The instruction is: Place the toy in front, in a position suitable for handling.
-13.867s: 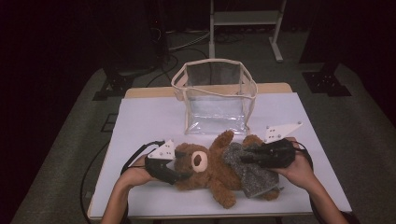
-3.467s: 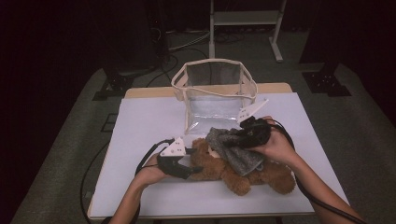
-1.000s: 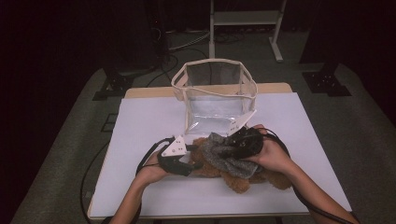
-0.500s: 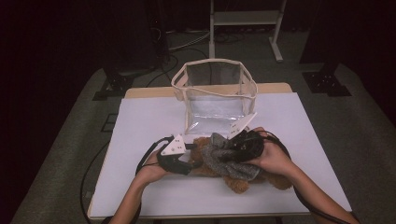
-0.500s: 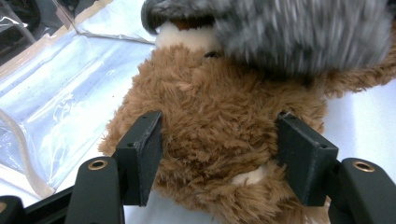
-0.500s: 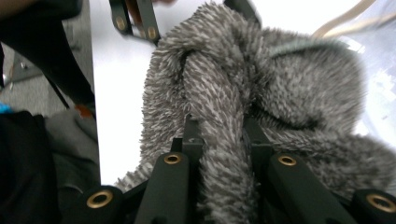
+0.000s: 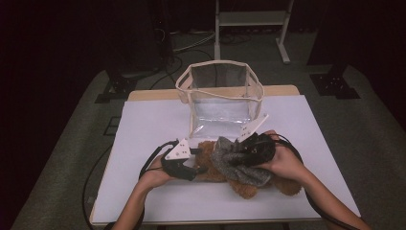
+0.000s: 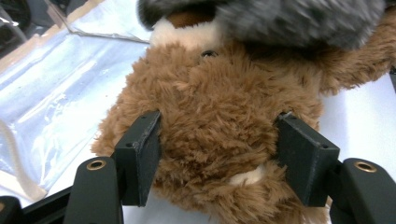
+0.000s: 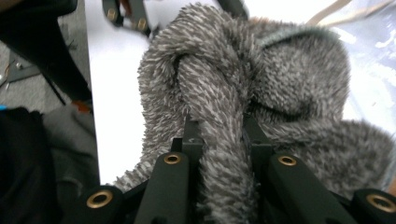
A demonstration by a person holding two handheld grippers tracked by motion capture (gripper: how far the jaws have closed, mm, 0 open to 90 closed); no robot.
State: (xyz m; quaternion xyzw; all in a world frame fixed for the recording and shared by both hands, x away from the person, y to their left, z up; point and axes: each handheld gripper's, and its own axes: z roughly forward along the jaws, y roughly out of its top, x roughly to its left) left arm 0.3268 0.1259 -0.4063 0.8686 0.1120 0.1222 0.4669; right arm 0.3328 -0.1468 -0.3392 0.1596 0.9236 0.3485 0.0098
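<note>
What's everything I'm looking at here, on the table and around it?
teddy bear: one, brown, lying at the table's near middle
furry garment: one, grey, over the bear
clear bag: one, see-through with cream trim, standing open behind the bear
table: one, white top
metal stand: one, pale, on the floor behind
left gripper: one, black, jaws on either side of the bear's head
right gripper: one, black, shut on a fold of the garment
hands: two, one per gripper

Teddy bear (image 7: pixel 249 184) half under grey cloth (image 7: pixel 237 163)
</note>
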